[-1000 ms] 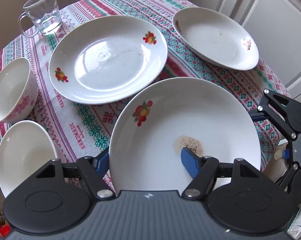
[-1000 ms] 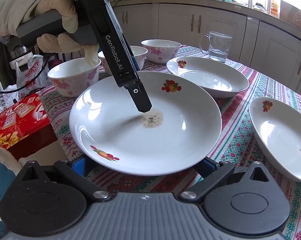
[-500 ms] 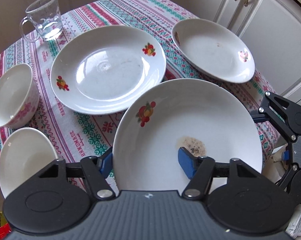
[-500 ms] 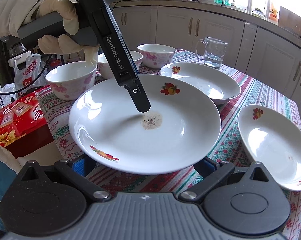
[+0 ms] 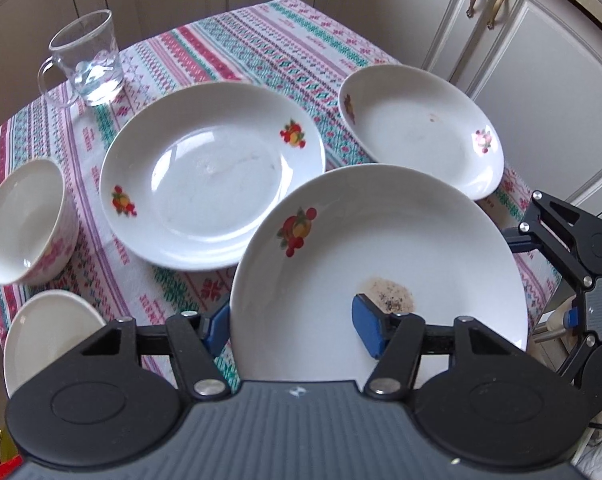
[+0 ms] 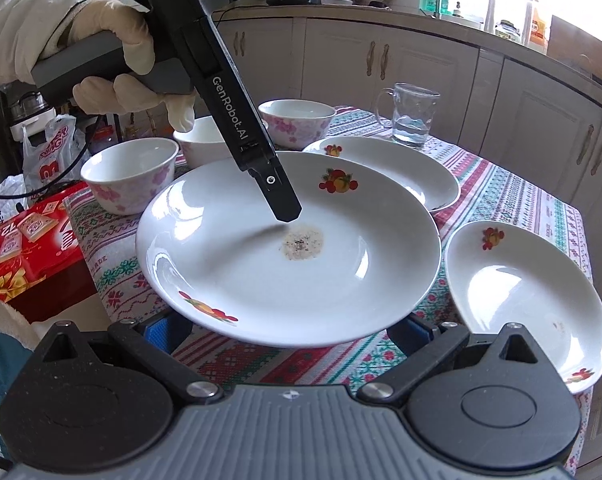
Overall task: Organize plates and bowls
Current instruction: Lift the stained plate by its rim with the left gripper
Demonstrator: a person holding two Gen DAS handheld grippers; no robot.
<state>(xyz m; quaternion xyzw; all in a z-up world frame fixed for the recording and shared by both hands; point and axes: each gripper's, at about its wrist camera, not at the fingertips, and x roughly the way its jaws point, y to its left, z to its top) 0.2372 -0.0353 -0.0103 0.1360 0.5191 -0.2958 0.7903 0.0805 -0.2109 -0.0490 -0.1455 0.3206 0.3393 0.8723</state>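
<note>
two grippers flank stained plate rim

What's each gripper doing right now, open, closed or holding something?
Left gripper: closing on the stained white plate's rim.
Right gripper: open, under that plate's near edge.

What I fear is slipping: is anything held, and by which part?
The stained plate, by its near rim: the left gripper is closing on it, one finger inside, one beneath.
</note>
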